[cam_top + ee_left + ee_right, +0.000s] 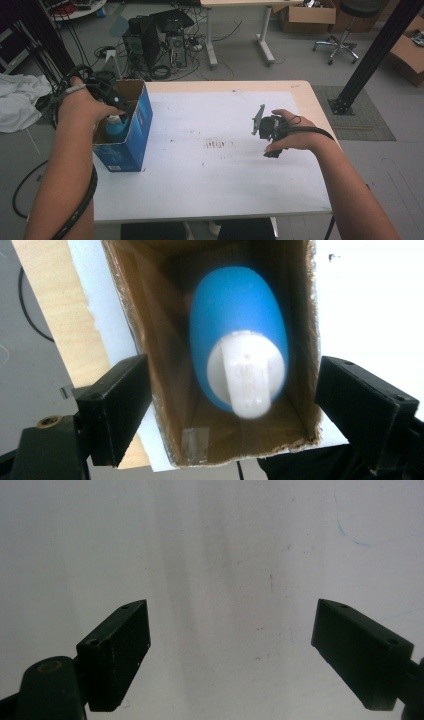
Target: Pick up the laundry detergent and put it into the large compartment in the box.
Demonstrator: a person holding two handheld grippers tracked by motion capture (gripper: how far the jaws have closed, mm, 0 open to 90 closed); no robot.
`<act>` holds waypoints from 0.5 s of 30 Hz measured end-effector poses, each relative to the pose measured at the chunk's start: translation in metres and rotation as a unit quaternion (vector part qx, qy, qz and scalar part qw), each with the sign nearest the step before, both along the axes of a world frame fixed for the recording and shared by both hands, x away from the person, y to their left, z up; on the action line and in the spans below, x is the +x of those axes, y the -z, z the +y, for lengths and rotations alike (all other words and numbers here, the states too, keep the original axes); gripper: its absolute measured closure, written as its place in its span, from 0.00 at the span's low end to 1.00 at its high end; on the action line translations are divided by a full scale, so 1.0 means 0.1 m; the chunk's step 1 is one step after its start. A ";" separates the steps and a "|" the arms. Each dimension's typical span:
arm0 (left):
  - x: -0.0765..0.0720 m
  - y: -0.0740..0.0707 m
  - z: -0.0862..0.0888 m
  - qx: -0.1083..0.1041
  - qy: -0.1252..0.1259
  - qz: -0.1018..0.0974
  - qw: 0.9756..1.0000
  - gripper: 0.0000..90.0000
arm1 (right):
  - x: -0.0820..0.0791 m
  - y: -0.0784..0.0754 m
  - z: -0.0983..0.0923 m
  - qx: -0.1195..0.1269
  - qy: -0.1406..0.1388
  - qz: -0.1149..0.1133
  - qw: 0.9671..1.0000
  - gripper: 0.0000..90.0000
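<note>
A blue cardboard box [132, 142] stands open-topped at the table's left edge. Inside it a blue bottle [115, 128] with a white cap stands upright. In the left gripper view I look straight down on the bottle [240, 315] between the brown inner walls of the box [150, 320]. My left gripper [122, 107] hovers just over the box mouth, open, its jaws [232, 367] wide apart and clear of the bottle. My right gripper [270, 140] rests low over the white tabletop at the right, open [232, 615], with nothing between its jaws.
The white table [210, 175] carries faint smudges [215, 145] at its middle. Behind it on the floor are computer towers [155, 42] and tangled cables. A white cloth [17, 100] lies at the left, and a black slanted post [375, 50] stands at the right.
</note>
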State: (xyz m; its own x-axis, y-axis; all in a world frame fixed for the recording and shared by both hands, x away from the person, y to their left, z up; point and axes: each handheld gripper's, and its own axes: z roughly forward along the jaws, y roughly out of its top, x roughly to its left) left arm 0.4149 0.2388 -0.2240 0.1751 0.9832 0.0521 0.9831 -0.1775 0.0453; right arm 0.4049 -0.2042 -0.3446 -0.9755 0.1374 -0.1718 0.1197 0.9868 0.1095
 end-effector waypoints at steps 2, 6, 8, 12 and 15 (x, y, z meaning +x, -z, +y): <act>-0.01 -0.02 -0.01 0.001 0.003 0.000 1.000 0.17 | 0.00 -0.01 0.00 0.001 -0.001 -0.001 1.000 0.18; -0.04 -0.10 -0.06 -0.004 0.015 -0.003 1.000 0.16 | -0.01 -0.01 0.02 0.003 -0.001 -0.001 1.000 0.18; -0.04 -0.14 -0.10 -0.001 0.021 -0.004 1.000 0.15 | -0.02 -0.02 0.03 0.006 -0.003 -0.001 1.000 0.18; -0.07 -0.22 -0.16 0.003 0.030 -0.008 1.000 0.13 | -0.03 -0.05 0.04 0.009 -0.005 -0.003 1.000 0.18; -0.08 -0.24 -0.20 0.004 0.037 -0.005 0.999 0.10 | -0.04 -0.07 0.03 0.009 -0.005 -0.003 1.000 0.18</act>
